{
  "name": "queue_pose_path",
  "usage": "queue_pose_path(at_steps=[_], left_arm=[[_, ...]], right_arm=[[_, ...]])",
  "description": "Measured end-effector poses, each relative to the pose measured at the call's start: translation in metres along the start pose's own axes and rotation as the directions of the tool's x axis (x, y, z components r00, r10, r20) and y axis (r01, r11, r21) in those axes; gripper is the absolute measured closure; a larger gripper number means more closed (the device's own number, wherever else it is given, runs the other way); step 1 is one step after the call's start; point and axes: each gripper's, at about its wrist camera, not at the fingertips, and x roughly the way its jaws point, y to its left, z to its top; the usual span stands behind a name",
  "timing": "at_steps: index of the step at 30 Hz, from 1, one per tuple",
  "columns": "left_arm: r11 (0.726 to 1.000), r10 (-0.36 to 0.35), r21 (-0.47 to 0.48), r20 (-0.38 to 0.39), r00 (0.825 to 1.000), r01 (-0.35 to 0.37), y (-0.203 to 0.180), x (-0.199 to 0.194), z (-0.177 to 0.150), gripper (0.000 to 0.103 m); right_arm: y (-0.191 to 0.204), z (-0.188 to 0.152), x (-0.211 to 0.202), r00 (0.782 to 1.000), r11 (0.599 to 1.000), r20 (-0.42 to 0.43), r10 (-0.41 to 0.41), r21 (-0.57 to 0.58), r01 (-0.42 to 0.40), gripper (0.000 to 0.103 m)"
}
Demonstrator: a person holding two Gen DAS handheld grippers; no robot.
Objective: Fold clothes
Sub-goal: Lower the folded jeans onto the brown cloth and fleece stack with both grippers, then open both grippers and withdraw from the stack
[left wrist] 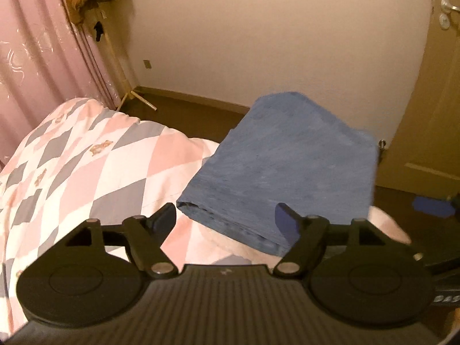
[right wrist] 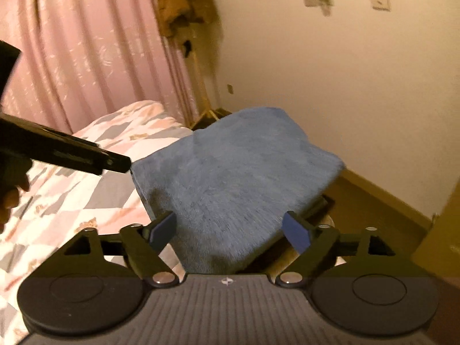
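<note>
Left wrist: quilt (left wrist: 86, 158) beside blue cloth (left wrist: 287, 158)

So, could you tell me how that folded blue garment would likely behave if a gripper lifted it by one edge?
The blue garment is soft fabric, so it would probably droop and unfold. Its stacked layers look loose at the open end, so they may slide apart. It seems light, and its fuzzy surface should grip rather than slip.

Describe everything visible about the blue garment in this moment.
The blue garment is a soft, fuzzy-looking cloth already folded into a compact rectangular stack, with layered edges showing at its near left corner. It lies flat at the corner of the bed, on the pink, grey and white diamond-patterned cover. The left gripper and right gripper are both open close to its near edge; whether either touches it is unclear.
</note>
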Motion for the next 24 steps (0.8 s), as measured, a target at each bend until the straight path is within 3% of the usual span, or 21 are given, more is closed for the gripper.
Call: queue_pose_path(at_steps=[3,8,13,18,24], left_arm=[[1.000,-0.005,-0.002,-0.003,1.000,0.005,0.006,-0.029,-0.011,0.017],[1.000,-0.017,0.004,-0.016,1.000,0.017,0.028,-0.078,-0.041,0.015],[1.000,-0.029,0.006,-0.027,0.999,0.029,0.051,-0.128,-0.073,0.002],[1.000,-0.016,-0.001,-0.030,0.999,0.016,0.080,-0.172,-0.106,0.001],[1.000,0.028,0.007,-0.045,0.999,-0.028,0.090,-0.192,-0.130,0.001]], right_arm=[[0.002,0.003,-0.021,0.999,0.998,-0.024,-0.023,0.056,0.024,0.012],[0.023,-0.006,-0.065,0.996,0.986,-0.023,-0.082,0.142,0.084,0.008],[0.066,-0.025,-0.112,0.987,0.962,-0.035,-0.157,0.221,0.161,0.005],[0.116,-0.042,-0.157,0.976,0.948,-0.033,-0.214,0.235,0.215,0.002],[0.160,-0.052,-0.207,0.961,0.930,-0.020,-0.277,0.244,0.273,0.002]])
